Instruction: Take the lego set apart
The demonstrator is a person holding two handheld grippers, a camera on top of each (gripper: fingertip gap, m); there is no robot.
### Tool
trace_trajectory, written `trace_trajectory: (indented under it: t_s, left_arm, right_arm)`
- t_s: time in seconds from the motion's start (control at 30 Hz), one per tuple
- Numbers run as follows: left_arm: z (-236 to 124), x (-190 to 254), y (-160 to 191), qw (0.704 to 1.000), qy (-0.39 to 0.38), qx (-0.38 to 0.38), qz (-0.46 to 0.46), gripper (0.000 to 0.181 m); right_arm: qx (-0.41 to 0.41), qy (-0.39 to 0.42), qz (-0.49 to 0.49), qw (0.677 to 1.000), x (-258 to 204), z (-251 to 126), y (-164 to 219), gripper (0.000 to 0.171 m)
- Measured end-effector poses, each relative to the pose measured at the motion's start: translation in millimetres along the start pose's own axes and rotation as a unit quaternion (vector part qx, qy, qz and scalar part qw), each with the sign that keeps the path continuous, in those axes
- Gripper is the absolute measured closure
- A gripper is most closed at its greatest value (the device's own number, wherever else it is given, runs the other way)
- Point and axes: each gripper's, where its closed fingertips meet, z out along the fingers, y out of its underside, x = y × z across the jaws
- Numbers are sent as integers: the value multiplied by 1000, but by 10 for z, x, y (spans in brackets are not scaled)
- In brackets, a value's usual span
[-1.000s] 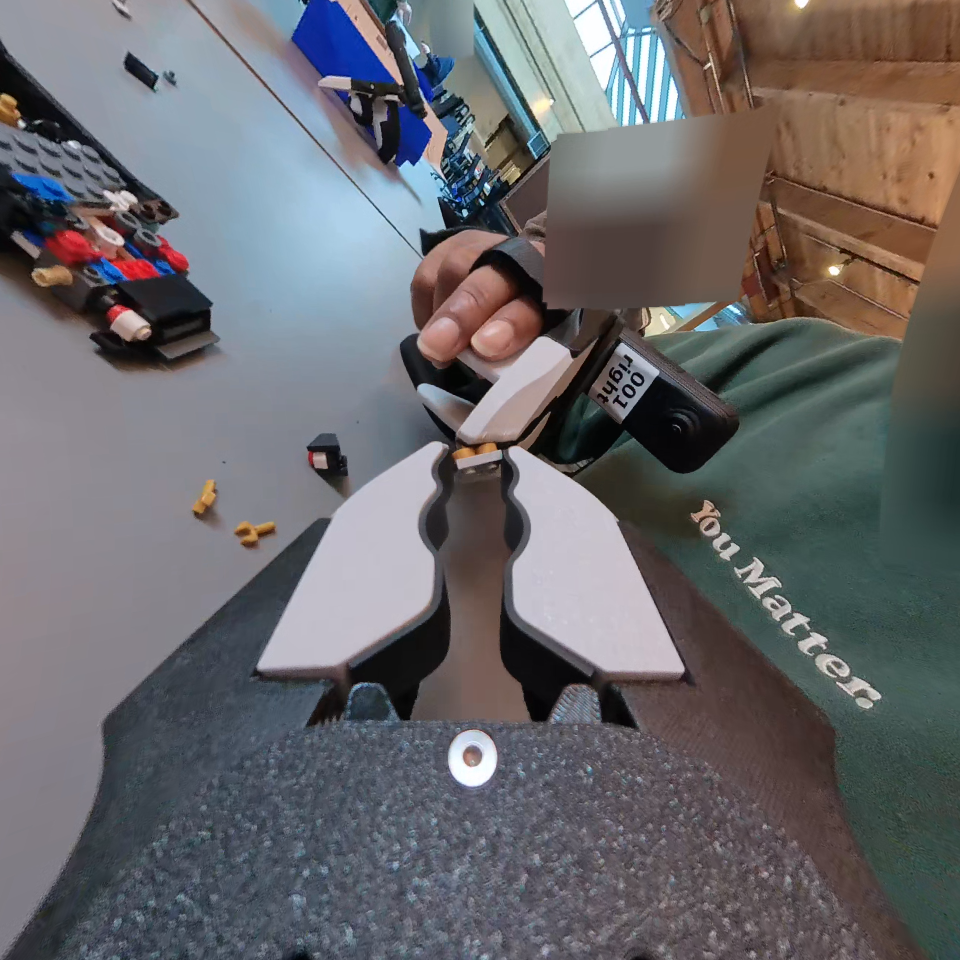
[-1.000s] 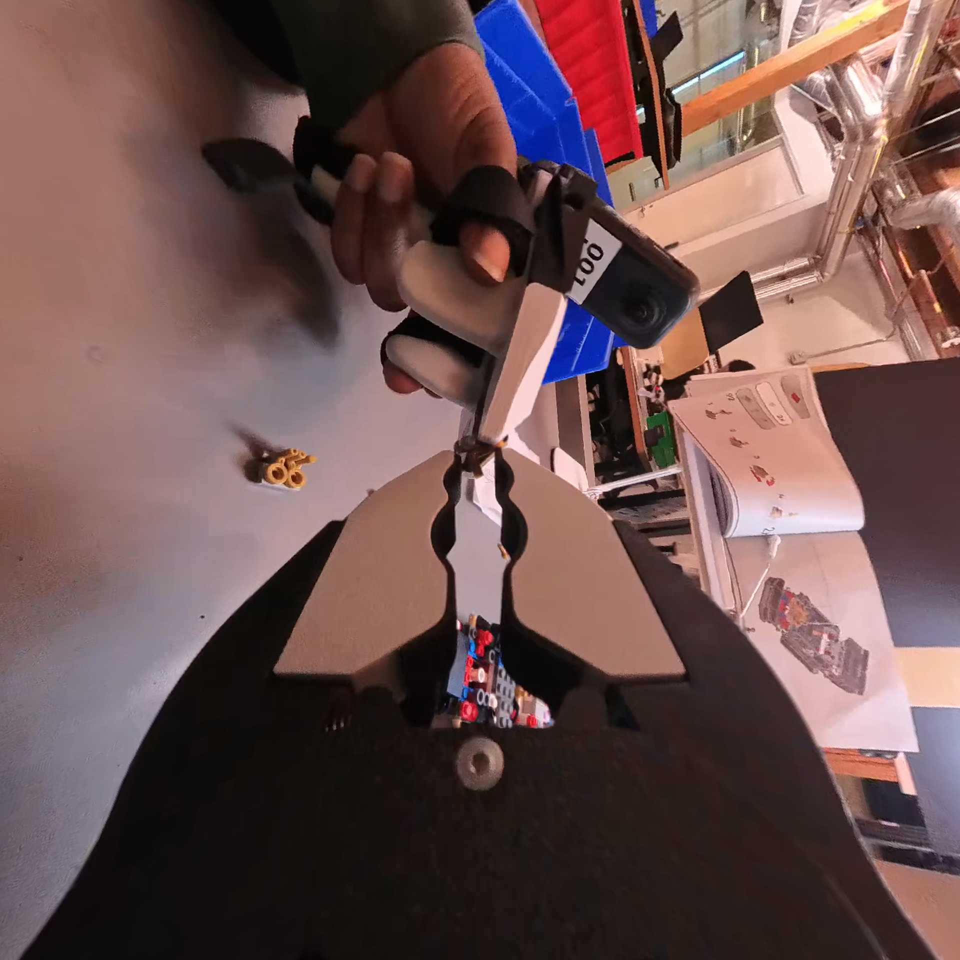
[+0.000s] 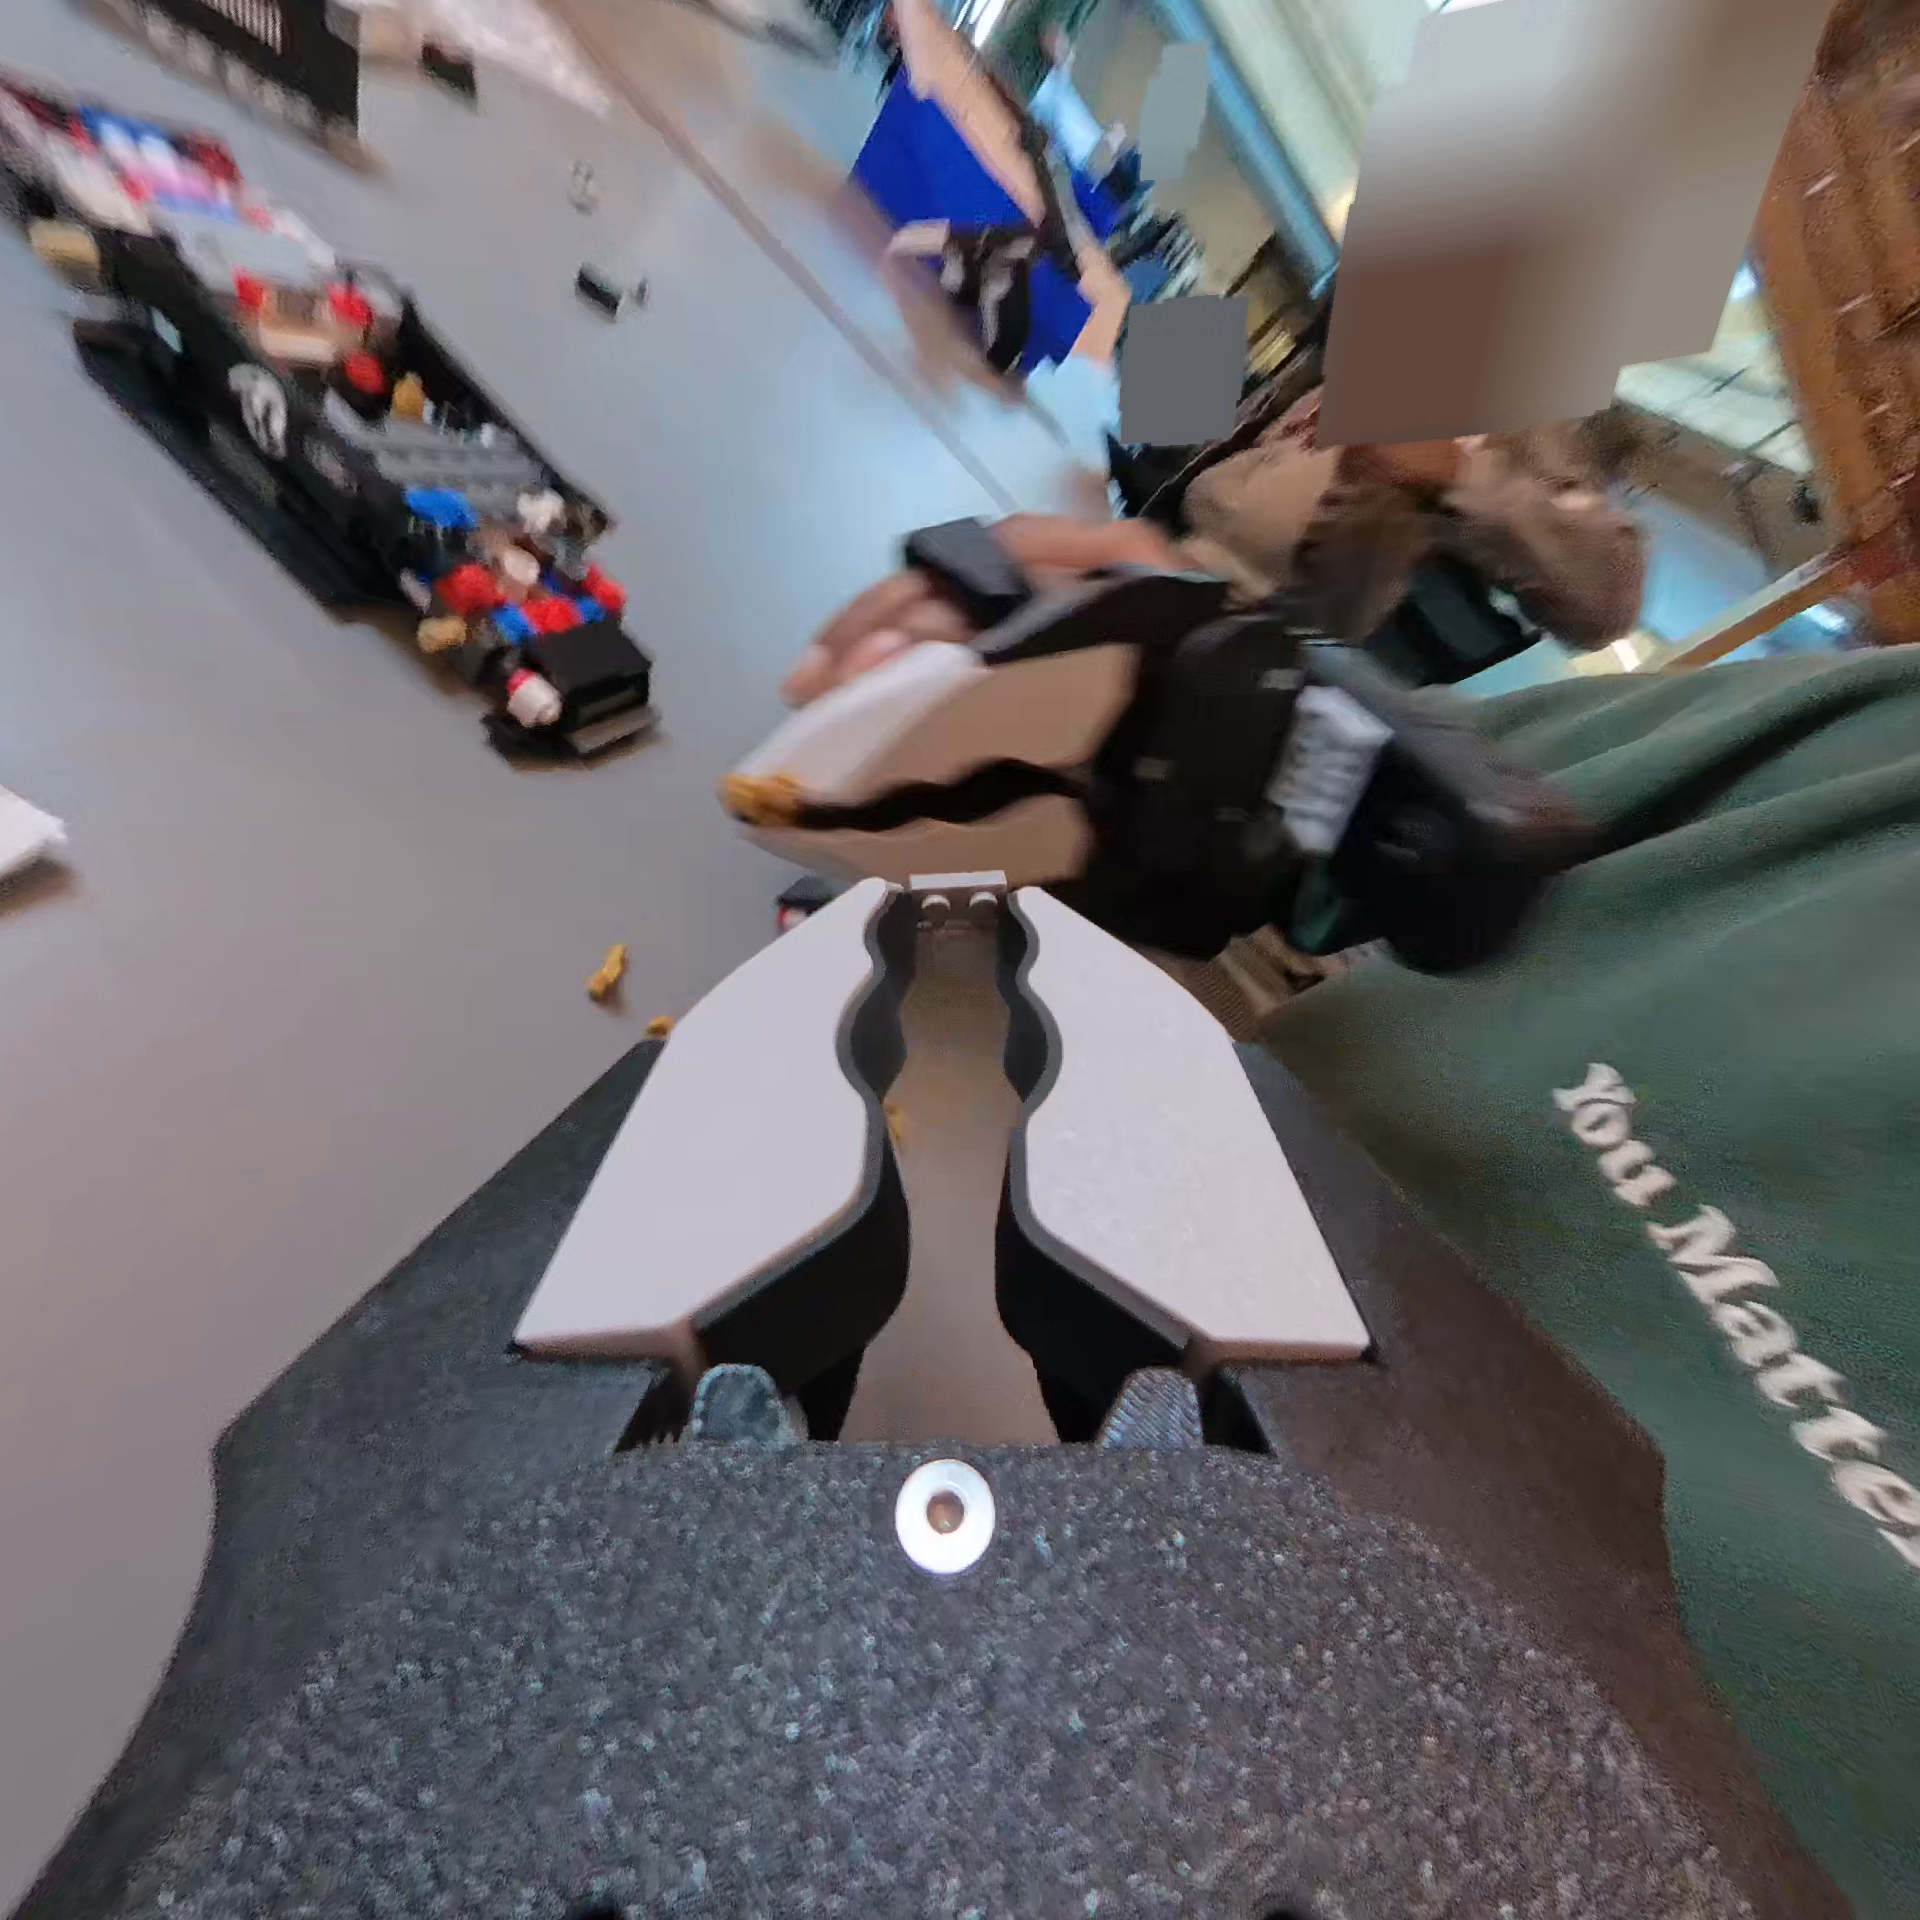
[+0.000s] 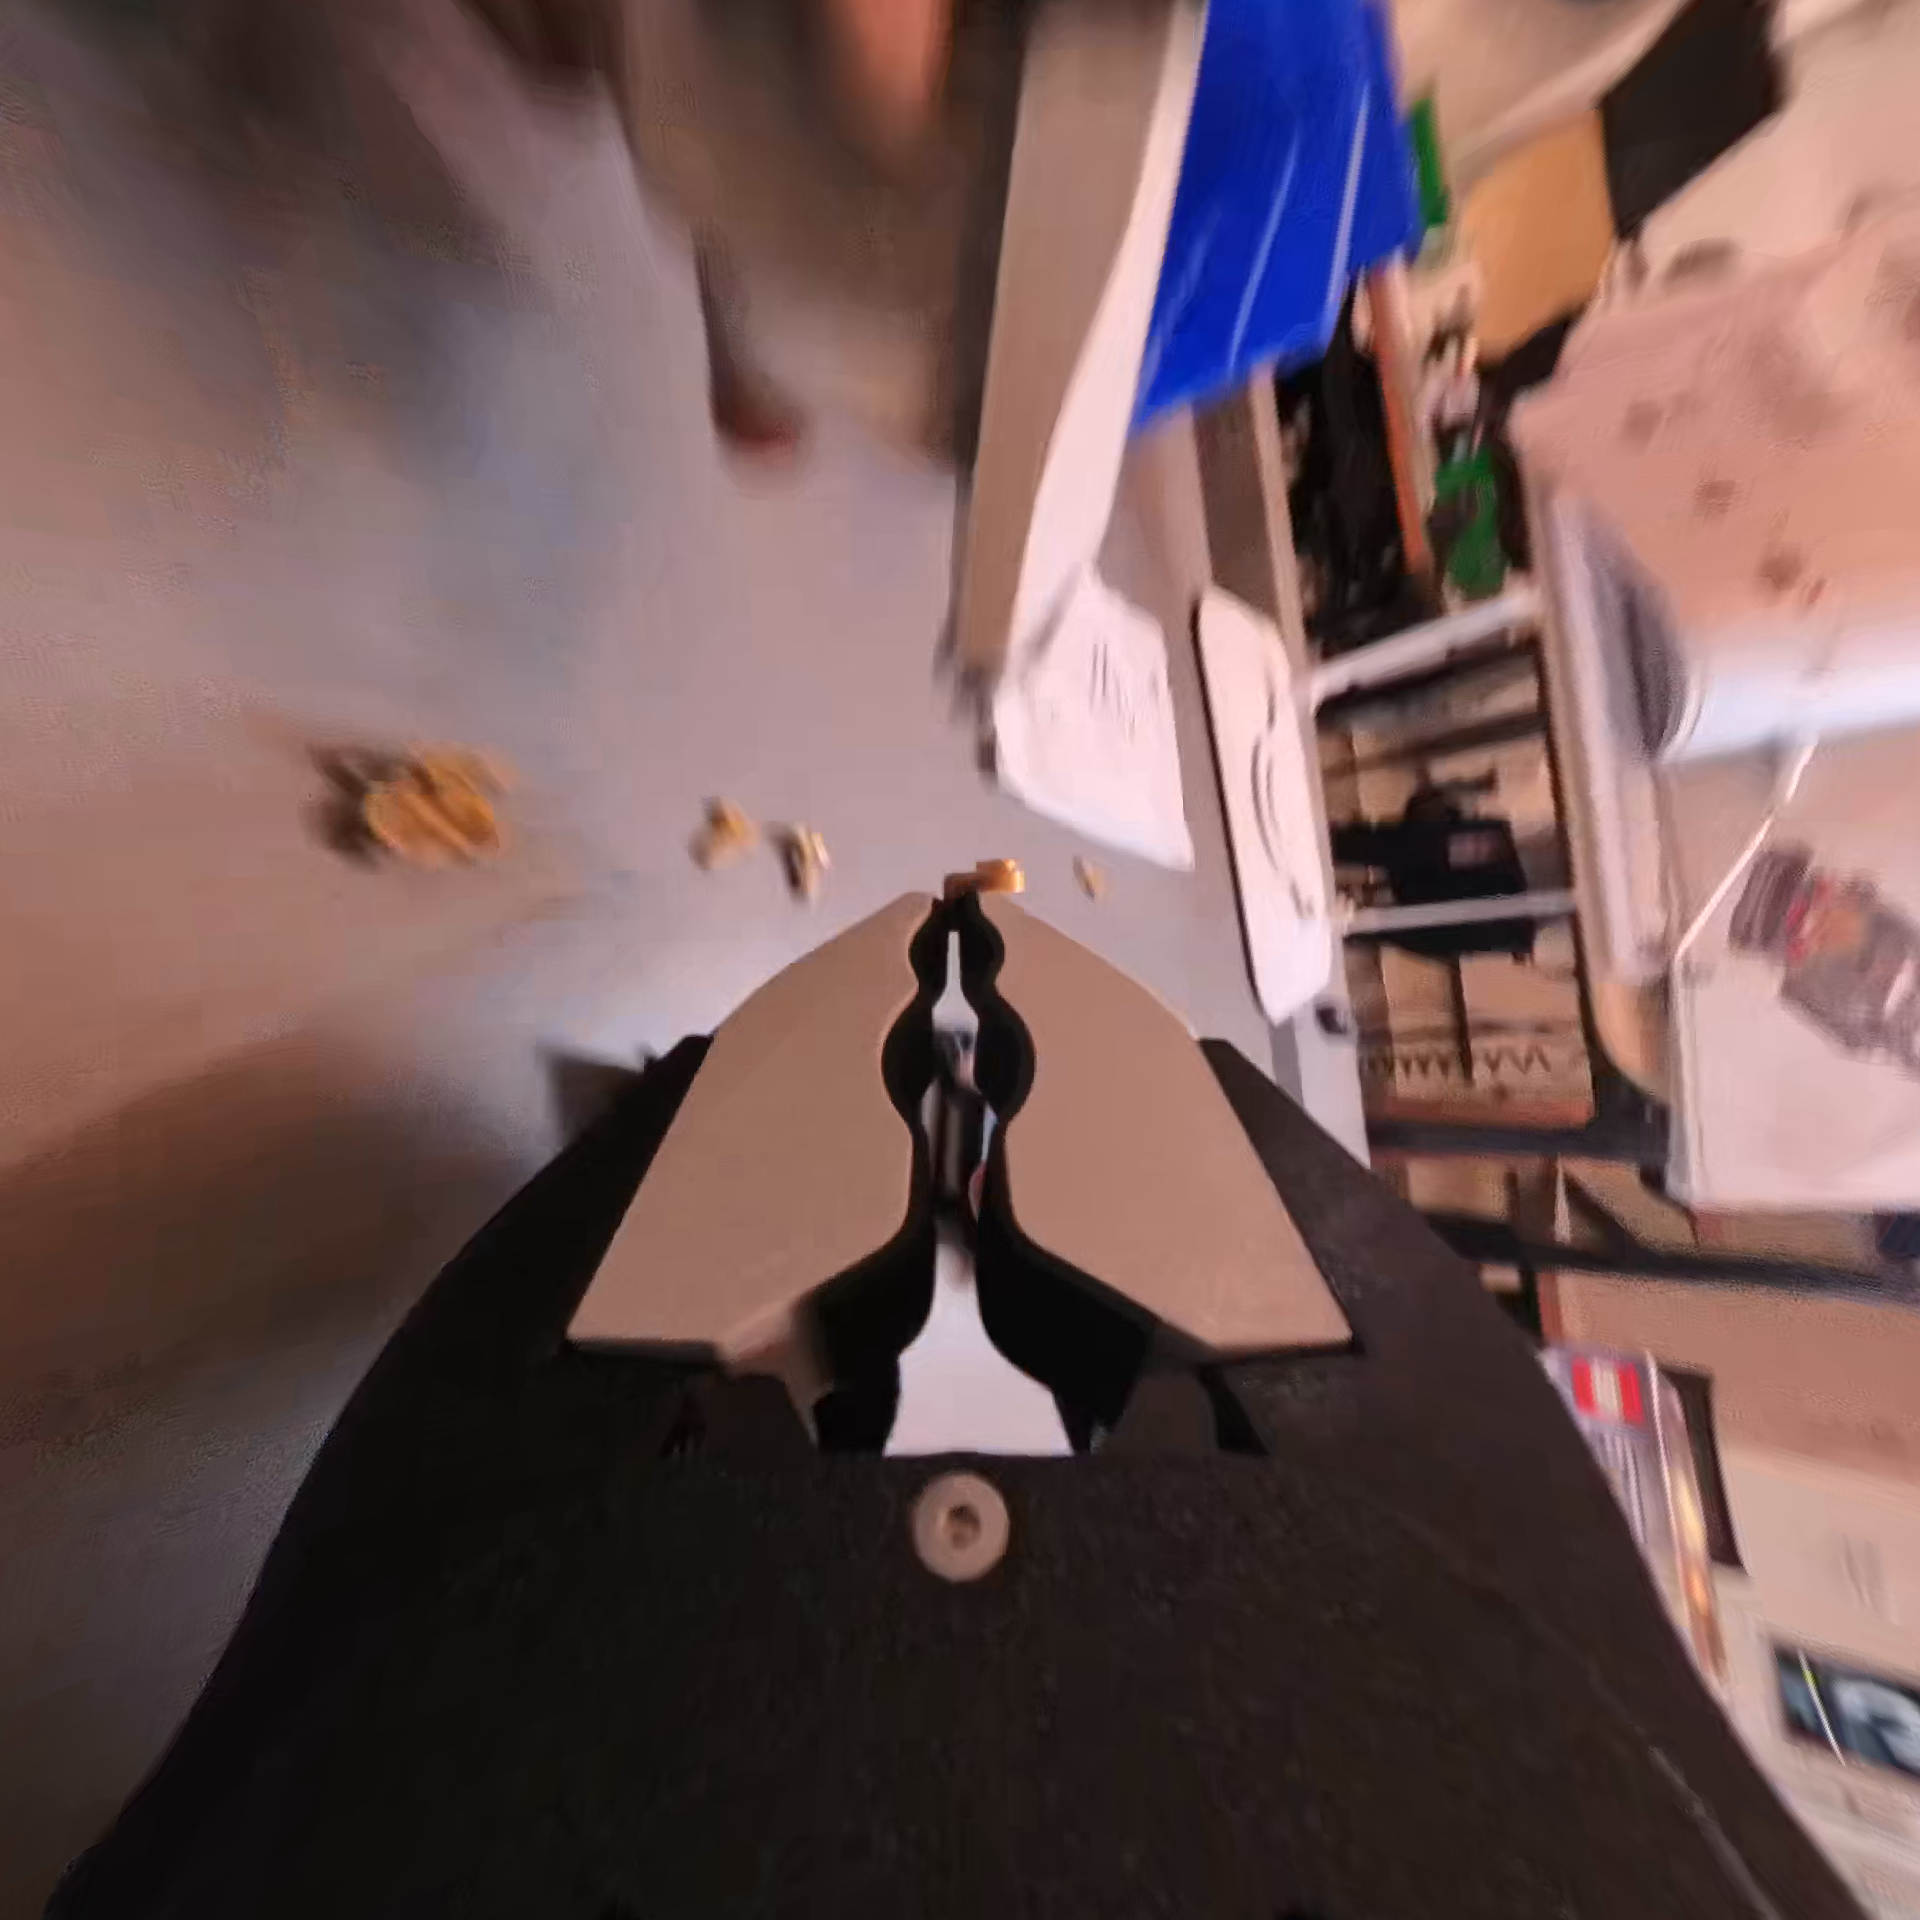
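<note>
My left gripper (image 3: 956, 904) is shut on a small grey plate (image 3: 958, 881) with two round holes showing, held above the table. My right gripper (image 4: 961, 906) is shut on a small tan piece (image 4: 987, 879) that sticks out past its tips. In the left wrist view the right gripper (image 3: 750, 808) is just beyond and to the left of my left fingertips, apart from the grey plate, with the tan piece (image 3: 764, 795) in its tips. The part-dismantled black lego car (image 3: 364, 488) lies on the grey table (image 3: 260, 935) at the upper left.
Loose tan pieces (image 4: 436, 805) (image 4: 722, 831) lie on the table, and one shows in the left wrist view (image 3: 608, 971) near a small black-and-red piece (image 3: 800, 896). An open instruction booklet (image 4: 1818, 935) and a blue bin (image 4: 1278, 197) are at the right. The right wrist view is motion-blurred.
The two grippers have pulled apart. The tan piece came off the grey plate and went left with the right gripper; the left gripper kept the grey plate.
</note>
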Motion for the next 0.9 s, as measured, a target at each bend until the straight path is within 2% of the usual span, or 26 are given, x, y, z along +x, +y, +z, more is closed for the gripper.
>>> trace_trajectory:
  t_s: [0.07,0.17,0.37,0.43,0.5,0.67,0.9]
  left_arm:
    - [-112,21,-81,999,-22,15,36,165]
    - [-133,-42,-80,999,-24,11,37,165]
    - [-82,-190,25,996,-59,-17,59,165]
    - [-30,-181,72,997,-52,-25,56,165]
    - [9,-184,105,996,-56,-31,64,165]
    - [30,-179,132,995,-54,-37,68,165]
    - [7,-226,129,995,-62,-34,64,165]
  right_arm:
    - [2,5,19,1000,76,-13,208,168]
    - [50,13,38,998,130,-71,-35,168]
    - [66,-19,31,997,2,-58,-44,168]
    - [74,-42,65,994,-43,-45,-79,168]
    - [85,-59,101,990,-40,-48,-119,157]
    - [103,-71,131,983,-15,-72,-166,144]
    - [98,-64,134,984,64,-108,-88,140]
